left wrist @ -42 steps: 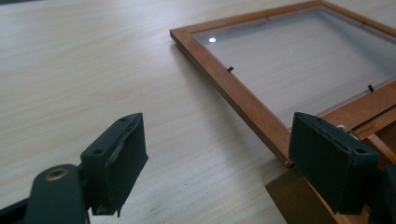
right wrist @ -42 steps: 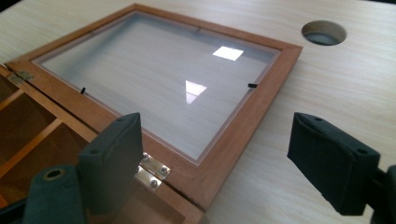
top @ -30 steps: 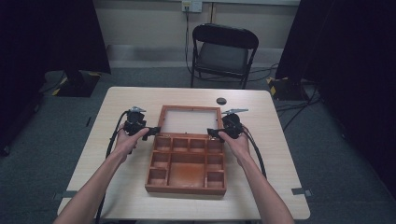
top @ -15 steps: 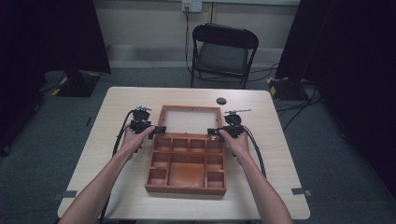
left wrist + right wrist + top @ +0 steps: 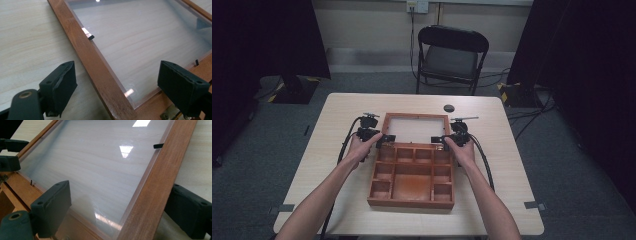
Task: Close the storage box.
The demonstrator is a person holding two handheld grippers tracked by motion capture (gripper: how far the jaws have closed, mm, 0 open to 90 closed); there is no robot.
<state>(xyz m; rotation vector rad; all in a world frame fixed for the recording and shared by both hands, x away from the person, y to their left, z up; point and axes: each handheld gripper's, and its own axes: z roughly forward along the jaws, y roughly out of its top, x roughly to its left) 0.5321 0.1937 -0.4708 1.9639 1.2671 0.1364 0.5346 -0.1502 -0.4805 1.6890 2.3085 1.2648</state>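
Note:
A wooden compartment box (image 5: 411, 202) lies mid-table, its clear-paned lid (image 5: 416, 129) flat on the table behind it. My left gripper (image 5: 384, 138) is at the lid's near left corner and my right gripper (image 5: 438, 140) at its near right corner. In the left gripper view the jaws of the left gripper (image 5: 121, 90) straddle the lid's wooden side rail (image 5: 100, 72) with gaps on both sides. In the right gripper view the right gripper (image 5: 120, 210) straddles the opposite rail (image 5: 152, 192), one pad over the pane. Both sets of jaws have just been opening, with the rail between them, unpressed.
A small black round thing (image 5: 448, 108) lies on the table (image 5: 512, 165) behind the lid. A black folding chair (image 5: 452, 55) stands beyond the far edge. Cables trail from both grippers along the forearms. Small black clips (image 5: 91, 37) hold the pane in the frame.
My left gripper has slid a little rightward, closer to the lid's corner. The right gripper has stayed put. The lid and box have not moved.

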